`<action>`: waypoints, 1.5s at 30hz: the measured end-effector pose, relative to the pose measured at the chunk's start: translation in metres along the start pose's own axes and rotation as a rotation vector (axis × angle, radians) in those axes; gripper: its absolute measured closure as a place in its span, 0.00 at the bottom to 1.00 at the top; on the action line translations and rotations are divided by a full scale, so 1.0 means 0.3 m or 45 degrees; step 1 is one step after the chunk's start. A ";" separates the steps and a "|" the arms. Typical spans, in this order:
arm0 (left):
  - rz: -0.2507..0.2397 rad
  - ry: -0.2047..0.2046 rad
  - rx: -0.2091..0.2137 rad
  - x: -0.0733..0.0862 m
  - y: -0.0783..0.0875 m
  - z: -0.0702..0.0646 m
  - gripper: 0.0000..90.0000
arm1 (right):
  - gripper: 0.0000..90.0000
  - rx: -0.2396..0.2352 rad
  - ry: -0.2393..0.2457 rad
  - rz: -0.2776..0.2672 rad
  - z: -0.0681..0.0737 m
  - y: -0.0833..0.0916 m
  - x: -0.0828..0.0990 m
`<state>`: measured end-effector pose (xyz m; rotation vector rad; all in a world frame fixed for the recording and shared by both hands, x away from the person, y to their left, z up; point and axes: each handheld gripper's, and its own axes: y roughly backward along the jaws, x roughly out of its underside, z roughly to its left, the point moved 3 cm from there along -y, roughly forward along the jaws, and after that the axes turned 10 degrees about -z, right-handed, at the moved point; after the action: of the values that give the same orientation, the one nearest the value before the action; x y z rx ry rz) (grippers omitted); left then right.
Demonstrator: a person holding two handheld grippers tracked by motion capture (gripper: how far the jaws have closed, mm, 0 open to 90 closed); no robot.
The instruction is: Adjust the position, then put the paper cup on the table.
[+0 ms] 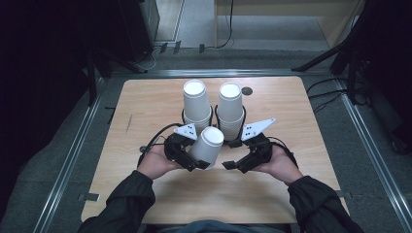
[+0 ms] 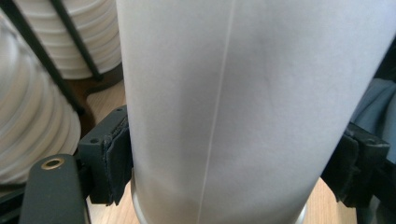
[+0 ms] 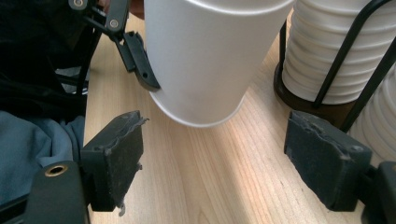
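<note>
A white paper cup (image 1: 208, 145) (image 2: 233, 112) hangs tilted just above the wooden table (image 1: 145, 107), its wide rim low and its closed base toward the stacks. My left gripper (image 1: 198, 163) (image 2: 229, 163) is shut on it, one pad pressed on each side of the wall near the rim. In the right gripper view the same cup (image 3: 205, 60) floats over the wood with one left finger (image 3: 140, 60) against it. My right gripper (image 1: 231, 166) (image 3: 219, 158) stands open a little to the cup's right, low over the table, with only bare wood between its pads.
Two tall stacks of upside-down white cups stand in black wire holders behind the grippers, one left (image 1: 197, 102) (image 2: 32, 126) and one right (image 1: 230, 109) (image 3: 336, 56). A small dark disc (image 1: 247, 90) lies at the table's far edge. Floor rails run along both sides.
</note>
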<state>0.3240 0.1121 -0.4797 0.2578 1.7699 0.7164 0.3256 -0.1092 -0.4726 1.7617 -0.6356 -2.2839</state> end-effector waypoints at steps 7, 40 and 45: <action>0.105 -0.039 -0.050 0.005 0.007 0.004 0.18 | 0.23 0.003 0.020 0.043 -0.001 -0.018 0.019; 0.410 -0.166 -0.022 0.000 -0.095 -0.023 0.18 | 0.23 -0.011 0.113 0.073 -0.026 0.001 0.042; 0.442 -0.166 0.007 0.001 -0.117 -0.039 0.18 | 0.23 -0.053 0.151 0.080 -0.017 -0.017 0.040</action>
<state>0.3196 0.0808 -0.4986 0.6128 1.6195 0.9189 0.3277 -0.1106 -0.4862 1.8152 -0.6082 -2.1179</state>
